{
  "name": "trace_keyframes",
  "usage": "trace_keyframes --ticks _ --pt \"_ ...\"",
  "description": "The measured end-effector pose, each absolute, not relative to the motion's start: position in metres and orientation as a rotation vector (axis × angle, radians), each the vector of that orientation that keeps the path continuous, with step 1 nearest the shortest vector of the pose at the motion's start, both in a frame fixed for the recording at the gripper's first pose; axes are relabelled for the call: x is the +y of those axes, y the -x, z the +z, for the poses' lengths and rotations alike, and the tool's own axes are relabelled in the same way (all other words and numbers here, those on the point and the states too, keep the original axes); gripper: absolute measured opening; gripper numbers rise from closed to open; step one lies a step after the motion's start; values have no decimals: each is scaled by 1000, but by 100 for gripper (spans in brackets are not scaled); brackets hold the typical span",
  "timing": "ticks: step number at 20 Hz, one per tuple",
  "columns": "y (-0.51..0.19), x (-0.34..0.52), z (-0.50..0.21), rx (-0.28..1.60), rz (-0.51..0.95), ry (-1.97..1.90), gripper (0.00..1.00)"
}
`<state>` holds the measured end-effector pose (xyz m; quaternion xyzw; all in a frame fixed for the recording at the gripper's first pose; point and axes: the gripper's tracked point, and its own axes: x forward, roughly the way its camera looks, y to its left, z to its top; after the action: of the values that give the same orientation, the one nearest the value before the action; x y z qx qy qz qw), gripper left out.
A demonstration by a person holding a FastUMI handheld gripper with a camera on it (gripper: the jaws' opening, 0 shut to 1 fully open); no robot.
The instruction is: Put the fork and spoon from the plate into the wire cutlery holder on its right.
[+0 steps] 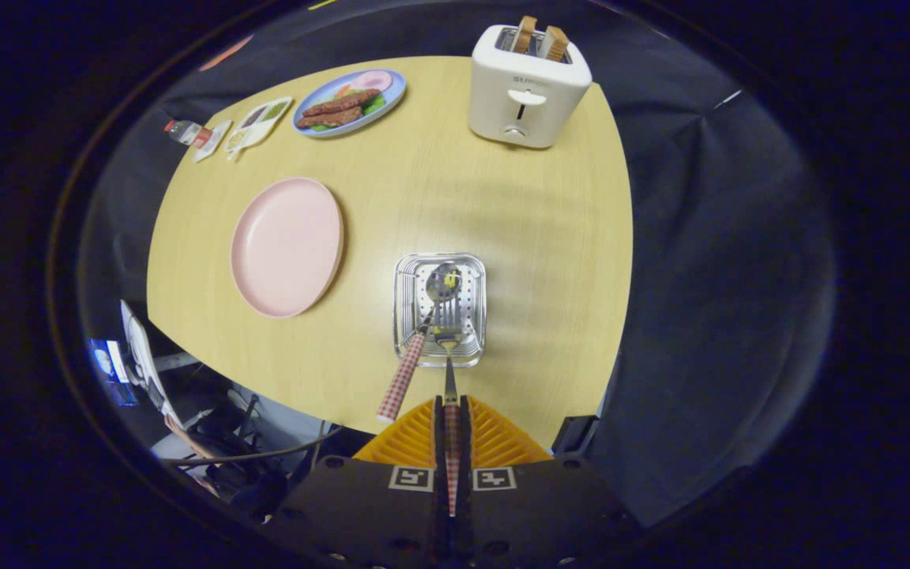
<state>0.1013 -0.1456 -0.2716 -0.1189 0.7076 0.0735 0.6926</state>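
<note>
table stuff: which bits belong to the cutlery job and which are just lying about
Job: fork held in the shut hand-held gripper, its head in the holder; spoon already in the holder; pink plate.

Lying about: toaster, food plate, sauce tray, bottle.

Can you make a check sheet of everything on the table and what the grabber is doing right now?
Surface: wooden table, bare between the things.
Job's things: pink plate is empty. Spoon leans in the wire holder, handle sticking out. Fork has its head over the holder's near edge.
Clutter: toaster with bread; blue plate of food; small tray; bottle.
Grippers: gripper shut on the fork's handle, just before the holder.
Cables: dark cables below the table's near edge.
Surroundings: black cloth wall.
</note>
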Motion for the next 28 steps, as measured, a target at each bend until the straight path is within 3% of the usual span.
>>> trace_keyframes --ticks 7,23,24,27,28 --pt "-121 -138 -296 1729 133 267 4" --pt "-131 -120 -301 1725 84 307 6" --pt "-132 -118 -301 1712 78 300 10" --pt "-128 -114 -298 1691 60 276 11" --pt "-131 -112 -296 1655 50 266 17"
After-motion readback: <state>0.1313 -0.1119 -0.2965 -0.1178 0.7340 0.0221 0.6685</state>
